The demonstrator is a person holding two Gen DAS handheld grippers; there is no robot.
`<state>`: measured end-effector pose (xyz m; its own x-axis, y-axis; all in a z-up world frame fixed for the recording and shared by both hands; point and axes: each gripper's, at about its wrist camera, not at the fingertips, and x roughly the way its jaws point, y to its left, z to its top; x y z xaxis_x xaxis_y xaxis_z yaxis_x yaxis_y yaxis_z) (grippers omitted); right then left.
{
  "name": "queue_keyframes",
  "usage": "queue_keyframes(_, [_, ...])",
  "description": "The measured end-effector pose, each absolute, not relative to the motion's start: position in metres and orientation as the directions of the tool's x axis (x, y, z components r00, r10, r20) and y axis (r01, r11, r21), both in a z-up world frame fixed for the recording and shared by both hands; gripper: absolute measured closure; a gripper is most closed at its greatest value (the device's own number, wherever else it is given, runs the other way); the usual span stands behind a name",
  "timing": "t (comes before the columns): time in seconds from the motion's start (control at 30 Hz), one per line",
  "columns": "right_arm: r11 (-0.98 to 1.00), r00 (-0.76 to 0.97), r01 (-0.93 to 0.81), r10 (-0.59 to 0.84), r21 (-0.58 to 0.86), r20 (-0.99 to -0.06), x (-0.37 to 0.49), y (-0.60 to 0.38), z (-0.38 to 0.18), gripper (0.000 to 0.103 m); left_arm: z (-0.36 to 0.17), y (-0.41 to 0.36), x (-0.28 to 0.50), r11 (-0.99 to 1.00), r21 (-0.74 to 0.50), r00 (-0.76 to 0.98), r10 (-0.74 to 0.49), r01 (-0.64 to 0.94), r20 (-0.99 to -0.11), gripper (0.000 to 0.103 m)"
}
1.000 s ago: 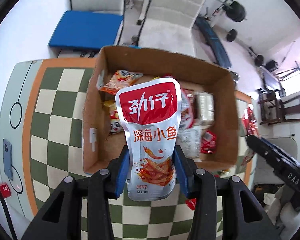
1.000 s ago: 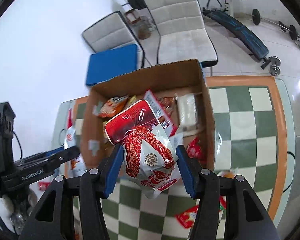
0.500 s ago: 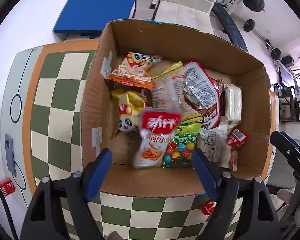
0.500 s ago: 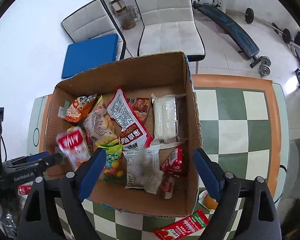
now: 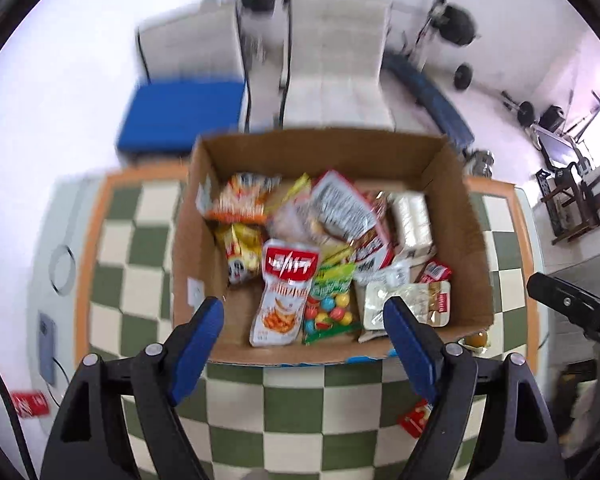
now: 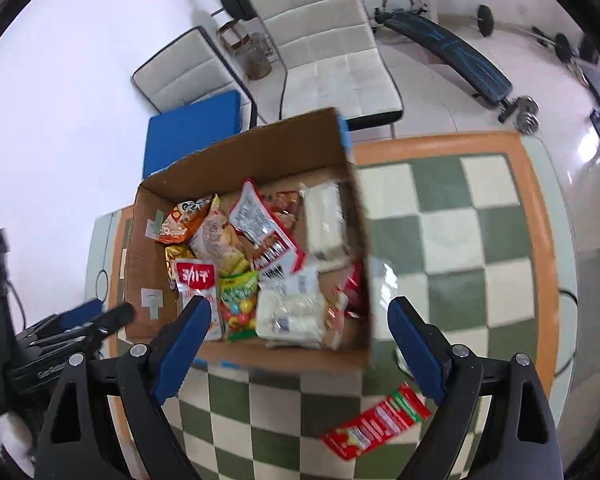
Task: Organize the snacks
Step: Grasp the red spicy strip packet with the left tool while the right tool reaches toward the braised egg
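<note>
Blue-padded fingers (image 5: 204, 332) above cardboard box (image 5: 452, 184)

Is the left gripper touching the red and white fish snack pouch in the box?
Apart. The left wrist view shows the left gripper open, and the fish snack pouch lies loose inside the cardboard box.

A home room doubling as a gym; white padded chairs (image 6: 332, 52), a weight bench (image 6: 448, 56), dumbbells (image 6: 524, 110).

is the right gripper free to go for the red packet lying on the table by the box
Probably yes. The right gripper is open and empty, and the red packet lies flat on the checked table outside the box, near its corner, with nothing on top of it.
</note>
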<state>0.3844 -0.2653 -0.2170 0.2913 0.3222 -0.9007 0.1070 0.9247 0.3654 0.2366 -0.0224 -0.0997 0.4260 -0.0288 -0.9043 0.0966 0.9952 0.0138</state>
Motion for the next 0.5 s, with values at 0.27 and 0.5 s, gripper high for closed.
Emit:
queue_keyframes(0.27, [0.936,0.201,0.169,0.274,0.309,-0.941,0.302,-0.333,-0.242,0.011,-0.138,-0.12,0.154,0.889,0.218,0.482,-0.003,0.402,-0.876,0.021])
queue_keyframes(0.5, [0.943,0.118,0.243,0.206,0.229,-0.971,0.261,-0.383,-0.284,0.011,-0.246,-0.191,0.126,0.767,0.141,0.219,0.0,0.626,-0.976,0.021])
